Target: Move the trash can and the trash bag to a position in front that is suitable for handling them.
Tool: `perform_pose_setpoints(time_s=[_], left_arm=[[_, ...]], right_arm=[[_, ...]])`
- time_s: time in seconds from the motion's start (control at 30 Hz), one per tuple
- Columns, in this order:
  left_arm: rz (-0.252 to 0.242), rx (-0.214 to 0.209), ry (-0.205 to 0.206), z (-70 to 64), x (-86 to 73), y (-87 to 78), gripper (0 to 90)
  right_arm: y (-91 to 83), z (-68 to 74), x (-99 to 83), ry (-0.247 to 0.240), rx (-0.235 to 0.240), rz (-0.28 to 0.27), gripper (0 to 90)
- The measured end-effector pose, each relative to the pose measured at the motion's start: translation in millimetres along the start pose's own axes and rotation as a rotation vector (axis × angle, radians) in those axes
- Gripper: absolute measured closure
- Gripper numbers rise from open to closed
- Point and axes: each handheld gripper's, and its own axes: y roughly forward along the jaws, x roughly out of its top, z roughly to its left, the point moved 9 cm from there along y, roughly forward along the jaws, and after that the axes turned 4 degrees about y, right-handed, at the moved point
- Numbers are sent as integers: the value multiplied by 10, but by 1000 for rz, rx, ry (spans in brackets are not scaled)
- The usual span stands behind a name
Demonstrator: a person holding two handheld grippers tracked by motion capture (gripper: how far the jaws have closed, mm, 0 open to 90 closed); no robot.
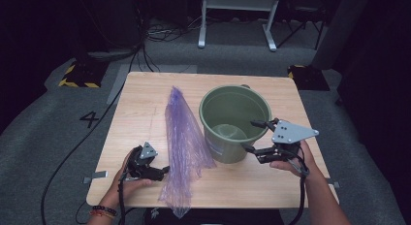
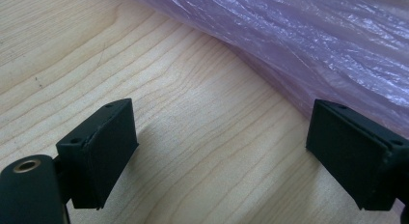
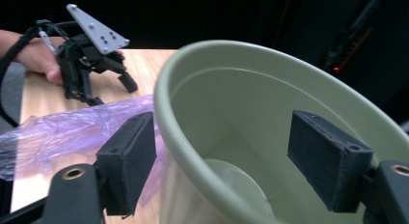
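Two wide-open grippers: our right gripper [image 1: 260, 136] straddles the bucket [image 1: 234, 122] rim; left gripper [image 1: 162, 170], empty, beside the bag [image 1: 183, 142].

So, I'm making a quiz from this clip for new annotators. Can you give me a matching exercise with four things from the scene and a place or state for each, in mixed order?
Things:
1. round green plastic bucket
2. crinkled purple plastic bag
3. left tongs
4. right tongs

Places or states:
A. open, one jaw inside a rim and one outside
B. lying flat on the light wooden table
C. upright, empty
D. open, low over the wood beside the plastic edge

Pairs: 1-C, 2-B, 3-D, 4-A
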Motion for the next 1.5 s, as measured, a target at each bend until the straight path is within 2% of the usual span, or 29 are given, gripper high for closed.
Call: perform_pose_setpoints(time_s=[0.2,0.27,0.3,0.37,0.4,0.47,0.5,0.63,0.77,0.8,0.87,0.9,0.93,1.0,1.1,1.13,1.17,1.23,1.3,1.4,1.5], left_arm=[[0,0,0,0,0,0,104],[0,1,1,1,0,0,104],[0,1,1,1,0,0,104],[0,0,0,0,0,0,104],[0,0,0,0,0,0,104],[0,0,0,0,0,0,104],[0,0,0,0,0,0,104],[0,0,0,0,0,0,104],[0,1,0,0,0,0,104],[0,1,0,0,0,0,103],[1,4,-3,-2,1,0,104],[1,4,-3,-2,1,0,104],[1,5,-5,-7,2,0,104],[0,6,-6,-10,3,1,105],[-1,4,-12,-31,9,5,107],[-1,4,-12,-31,9,5,112],[-2,1,-5,-40,16,6,117],[-2,-4,1,-52,29,15,124],[-3,-6,5,-71,47,26,133],[-9,-14,18,-110,72,40,155],[-12,-29,29,-150,92,55,163]], right_arm=[[-188,-100,-159,37,-34,-7,233],[-272,-182,-293,58,-51,15,225],[-272,-182,-293,58,-51,15,225],[-310,-278,-435,96,-67,34,228],[-310,-278,-435,96,-67,34,228],[-315,-340,-583,111,-86,61,231],[-315,-340,-583,111,-86,61,231],[-275,-414,-860,135,-106,127,252],[-232,-489,-1068,167,-127,164,252],[-232,-489,-1068,167,-127,164,252],[-194,-539,-1245,196,-143,201,253],[-194,-539,-1245,196,-143,201,253],[-166,-562,-1373,212,-152,233,253],[-152,-571,-1435,221,-154,248,253],[-86,-595,-1698,244,-159,308,252],[-86,-595,-1698,244,-159,308,252],[-54,-589,-1814,266,-150,327,252],[-31,-586,-1915,275,-145,347,252],[-14,-600,-1981,294,-144,347,253],[7,-601,-2013,335,-130,316,255],[44,-551,-1995,329,-120,303,254]])
